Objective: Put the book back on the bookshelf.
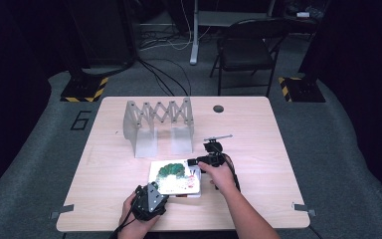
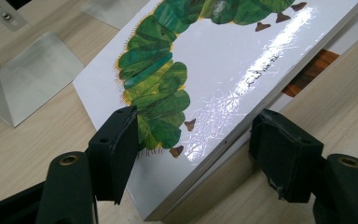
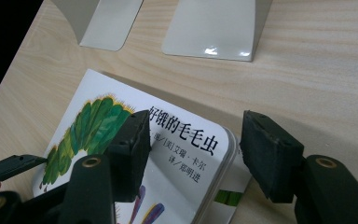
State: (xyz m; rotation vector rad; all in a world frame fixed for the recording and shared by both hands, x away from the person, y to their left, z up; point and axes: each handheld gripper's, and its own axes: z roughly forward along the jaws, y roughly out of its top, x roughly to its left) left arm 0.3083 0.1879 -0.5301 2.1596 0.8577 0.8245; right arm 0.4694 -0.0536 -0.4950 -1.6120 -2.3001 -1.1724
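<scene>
At the near edge of the table (image 1: 258,129), the left gripper (image 1: 149,199) sat low against the book's (image 1: 176,174) near-left corner. In the left gripper view its jaws stood apart, straddling that corner: one pad (image 2: 121,149) lay over the cover by the caterpillar's tail, the other hung just off the edge beside the table. I could not see either pad pressing, so I took it as open around the corner rather than clamped.

Between the two grippers the book lay flat, cover up, on top of a second book (image 2: 314,70) peeping out beneath. Its long axis ran roughly from one gripper to the other.

On the right, the right gripper (image 1: 206,160) hovered at the far-right corner, jaws wide. In the right gripper view the corner with the printed title sat between them, one pad (image 3: 133,154) over the cover, the other (image 3: 270,154) clear of the edge.

Beyond both grippers stood the rack (image 1: 158,124), its slots facing the book. Each gripper was equally near its own corner; lifting the book upright toward the rack would, I judged, need both to close first.
</scene>
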